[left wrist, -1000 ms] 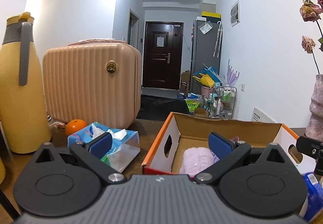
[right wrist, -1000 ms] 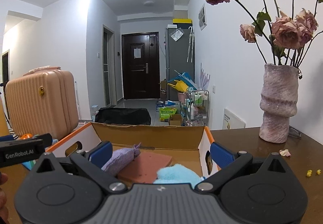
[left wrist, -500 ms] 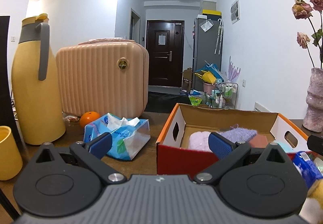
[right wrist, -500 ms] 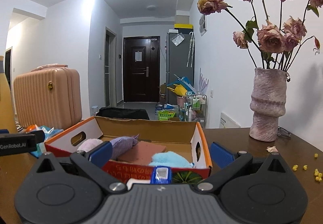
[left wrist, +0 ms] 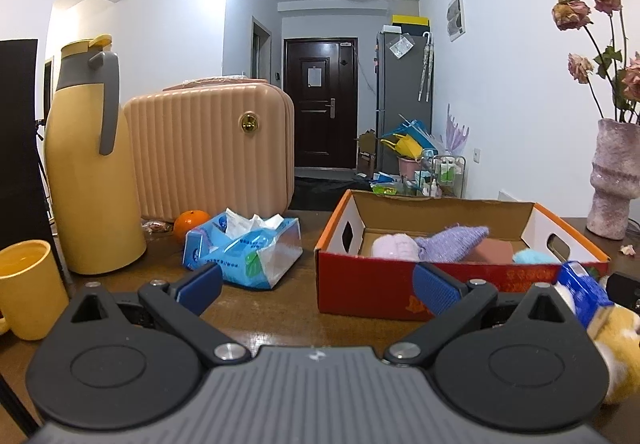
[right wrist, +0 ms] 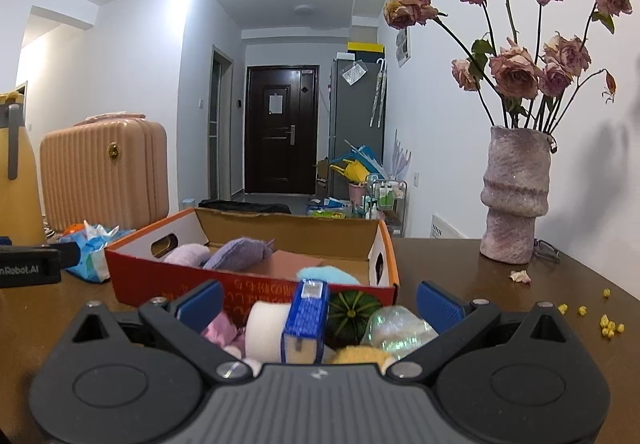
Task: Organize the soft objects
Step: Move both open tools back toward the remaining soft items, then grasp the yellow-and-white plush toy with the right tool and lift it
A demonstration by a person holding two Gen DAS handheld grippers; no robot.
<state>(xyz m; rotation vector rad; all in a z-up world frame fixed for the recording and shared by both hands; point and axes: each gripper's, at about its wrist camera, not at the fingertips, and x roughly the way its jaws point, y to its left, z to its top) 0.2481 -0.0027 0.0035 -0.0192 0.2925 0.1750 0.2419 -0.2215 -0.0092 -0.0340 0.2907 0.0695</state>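
Both grippers, left and right, hang spread wide and empty, just in front of the box. Four soft pieces already lie inside the box; a pile of mixed items waits just before it, between the right gripper's fingers. Risk, as I judge it: closing here could pinch the hard blue pack or squash instead of the plush, or shove the box toward the vase.

One box, one tissue pack, one suitcase, one vase, one mug.
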